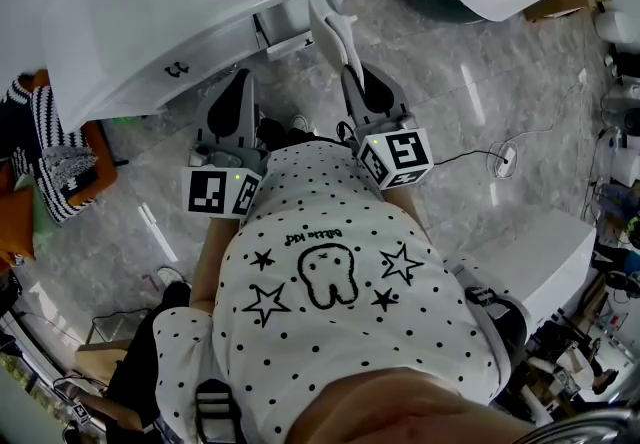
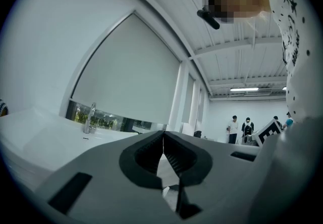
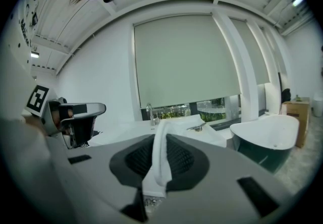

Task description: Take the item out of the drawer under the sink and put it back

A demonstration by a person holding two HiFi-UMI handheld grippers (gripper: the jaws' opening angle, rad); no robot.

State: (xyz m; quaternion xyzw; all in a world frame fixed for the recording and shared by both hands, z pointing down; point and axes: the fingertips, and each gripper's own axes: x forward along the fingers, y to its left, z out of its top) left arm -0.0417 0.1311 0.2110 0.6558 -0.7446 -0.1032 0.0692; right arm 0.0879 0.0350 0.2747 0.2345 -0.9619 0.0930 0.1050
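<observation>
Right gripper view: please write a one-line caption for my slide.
Right gripper shut on a white cloth, facing a white sink below a lowered roller blind.

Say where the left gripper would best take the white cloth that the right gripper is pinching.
Probably the free folded end of the white cloth that sticks out beyond the right gripper. It is a thin strip held on edge, so the left gripper, now shut, should open and come in from its own side, pads across the flat faces.

The sink (image 1: 130, 22) blocks the way ahead; bare floor (image 1: 500, 92) lies open rightward.
</observation>
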